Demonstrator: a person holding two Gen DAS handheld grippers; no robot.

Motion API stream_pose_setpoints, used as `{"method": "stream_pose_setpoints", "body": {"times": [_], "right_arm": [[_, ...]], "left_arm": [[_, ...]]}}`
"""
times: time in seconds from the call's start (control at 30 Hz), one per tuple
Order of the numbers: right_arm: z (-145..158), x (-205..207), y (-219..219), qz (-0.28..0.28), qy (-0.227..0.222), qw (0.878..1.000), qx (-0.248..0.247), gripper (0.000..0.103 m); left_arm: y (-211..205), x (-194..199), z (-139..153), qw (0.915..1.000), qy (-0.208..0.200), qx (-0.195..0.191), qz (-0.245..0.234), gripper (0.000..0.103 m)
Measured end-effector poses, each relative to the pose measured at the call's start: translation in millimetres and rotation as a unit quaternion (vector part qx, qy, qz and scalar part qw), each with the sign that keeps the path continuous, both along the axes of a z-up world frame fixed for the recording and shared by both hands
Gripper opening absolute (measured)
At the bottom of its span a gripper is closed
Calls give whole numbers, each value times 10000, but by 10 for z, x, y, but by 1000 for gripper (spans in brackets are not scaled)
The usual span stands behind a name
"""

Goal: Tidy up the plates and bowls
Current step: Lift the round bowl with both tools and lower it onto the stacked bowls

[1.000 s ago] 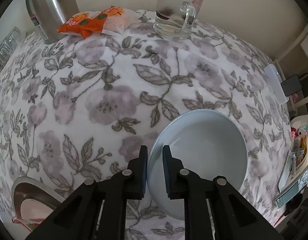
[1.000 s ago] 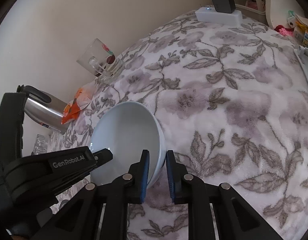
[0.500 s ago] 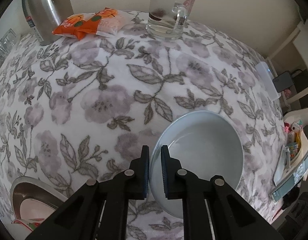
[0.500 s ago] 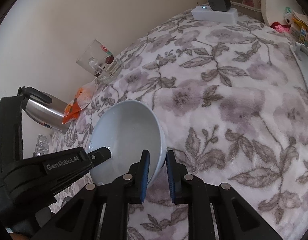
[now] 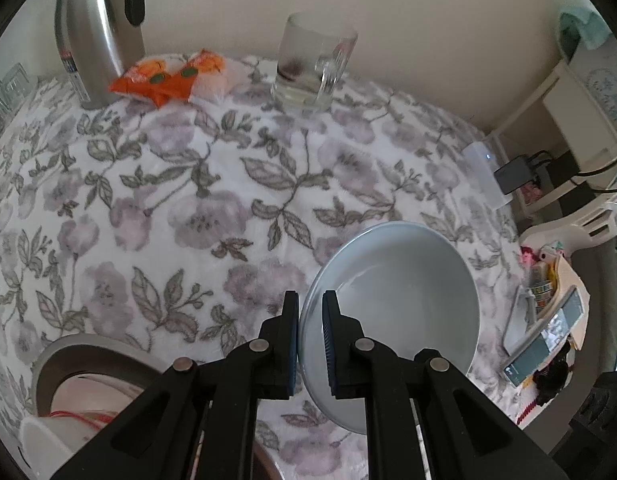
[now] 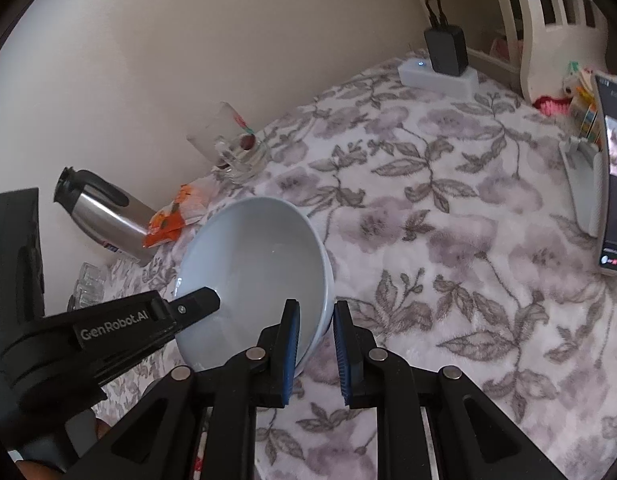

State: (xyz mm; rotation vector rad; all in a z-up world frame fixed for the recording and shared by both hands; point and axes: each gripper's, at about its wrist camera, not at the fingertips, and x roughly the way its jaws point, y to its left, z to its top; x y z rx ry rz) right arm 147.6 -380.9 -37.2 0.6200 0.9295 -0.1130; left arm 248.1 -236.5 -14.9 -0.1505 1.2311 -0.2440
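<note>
A pale blue bowl (image 5: pixel 404 304) is held up above the floral tablecloth, tilted. My left gripper (image 5: pixel 310 312) is shut on its left rim. In the right wrist view the same bowl (image 6: pixel 260 264) is clamped at its near right rim by my right gripper (image 6: pixel 316 332), and the left gripper's black finger (image 6: pixel 196 304) shows on the bowl's near left rim. A grey-rimmed plate with a white dish on it (image 5: pixel 80 384) lies at the lower left of the left wrist view, partly hidden by the gripper.
Along the back wall stand a steel thermos (image 5: pixel 96 28), an orange snack packet (image 5: pixel 168 76) and a glass mug (image 5: pixel 312 68). A white power strip with a black adapter (image 6: pixel 440 68) and a propped phone (image 6: pixel 612 184) lie at the right edge of the table (image 5: pixel 212 216).
Both grippers have lifted the bowl higher off the cloth and tilted it more; the thermos, packet and mug now sit lower in the left wrist view.
</note>
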Motion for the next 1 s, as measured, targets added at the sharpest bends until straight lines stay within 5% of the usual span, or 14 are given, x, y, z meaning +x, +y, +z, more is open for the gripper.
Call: {"method": "stream_pose_setpoints", "body": {"times": [1.0], "right_arm": [[709, -332, 851, 818, -554, 9946, -305, 18]], "left_arm": [[1171, -631, 804, 9894, -1003, -942, 458, 12]]}}
